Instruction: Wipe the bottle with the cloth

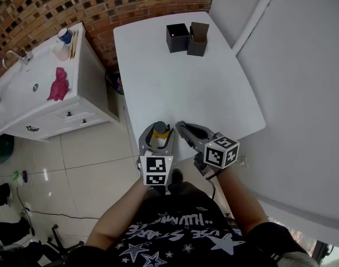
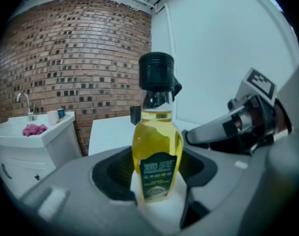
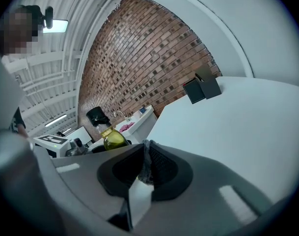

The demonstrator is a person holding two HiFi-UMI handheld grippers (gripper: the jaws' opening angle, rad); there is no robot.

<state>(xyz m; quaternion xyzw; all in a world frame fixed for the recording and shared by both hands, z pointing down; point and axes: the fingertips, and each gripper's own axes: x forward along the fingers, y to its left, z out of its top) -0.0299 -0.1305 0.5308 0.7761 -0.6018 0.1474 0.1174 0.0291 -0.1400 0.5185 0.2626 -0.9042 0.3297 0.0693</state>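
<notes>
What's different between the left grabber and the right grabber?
The left gripper has its jaws apart, gripping the bottle of yellow oil; the right gripper has its jaws nearly together, pinching only a thin grey strip, probably the cloth. The left gripper points straight ahead; the right gripper slants toward the bottle. Both are grey.

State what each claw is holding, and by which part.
Left claw: the bottle, by its lower body. Right claw: what looks like a grey cloth, pinched by an edge.
</notes>
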